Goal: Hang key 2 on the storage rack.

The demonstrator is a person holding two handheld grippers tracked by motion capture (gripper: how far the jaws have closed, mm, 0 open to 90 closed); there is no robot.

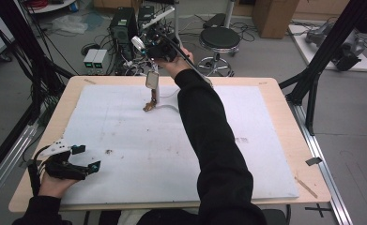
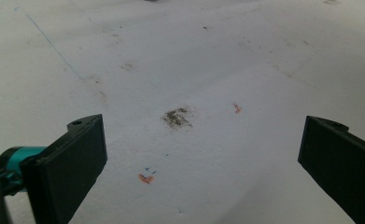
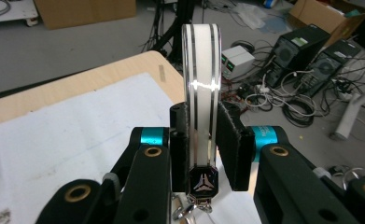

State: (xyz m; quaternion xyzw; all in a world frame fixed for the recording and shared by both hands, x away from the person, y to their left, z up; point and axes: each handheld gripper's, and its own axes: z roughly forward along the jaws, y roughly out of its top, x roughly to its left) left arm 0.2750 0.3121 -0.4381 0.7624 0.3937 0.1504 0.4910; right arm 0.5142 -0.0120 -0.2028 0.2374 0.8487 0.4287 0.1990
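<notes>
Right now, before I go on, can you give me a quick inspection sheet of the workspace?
Surface: white sheet on a wooden table, with small stains.
Job's things: white strap with a buckle, clamped upright; its end touches the sheet.
Clutter: nothing seen on the sheet.
Grippers: right gripper shut on the strap; left gripper open, low over the sheet.
Cables: tangled on the floor.
Surroundings: stool, computer towers, cardboard boxes.

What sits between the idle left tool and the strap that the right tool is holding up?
Only bare white sheet lies between the left tool and the strap, which the right tool grips.
</notes>
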